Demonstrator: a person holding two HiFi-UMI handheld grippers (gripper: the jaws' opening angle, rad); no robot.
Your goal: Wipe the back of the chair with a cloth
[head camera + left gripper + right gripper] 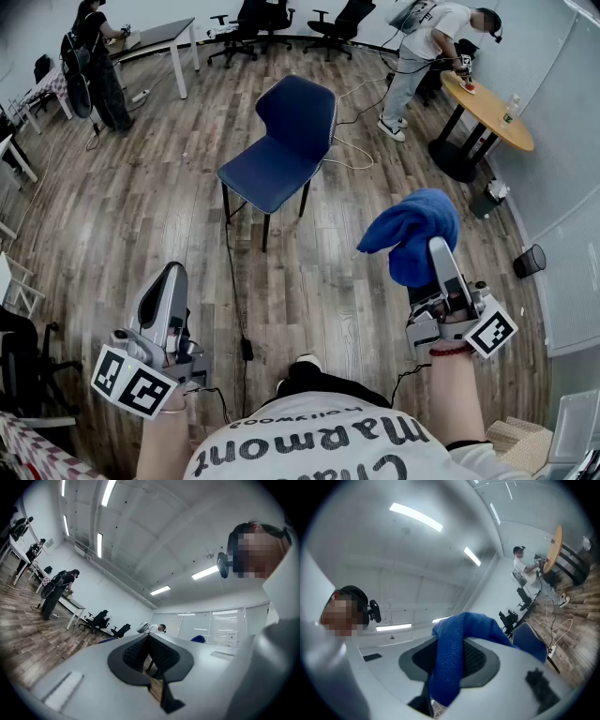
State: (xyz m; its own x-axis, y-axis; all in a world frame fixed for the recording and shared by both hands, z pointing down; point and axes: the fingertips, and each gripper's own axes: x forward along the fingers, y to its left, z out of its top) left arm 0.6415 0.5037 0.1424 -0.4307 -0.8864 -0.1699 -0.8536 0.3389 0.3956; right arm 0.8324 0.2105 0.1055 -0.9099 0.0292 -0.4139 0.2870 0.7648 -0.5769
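Barely begun: the right tongs (439,246) pinch the blue cloth (410,230), the left tongs (173,273) are pressed together and empty, and the chair (281,150) stands far off, seemingly unwiped.

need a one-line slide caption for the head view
Right tongs clamp a blue cloth, left tongs shut and empty, both held short of the blue chair on the wood floor.
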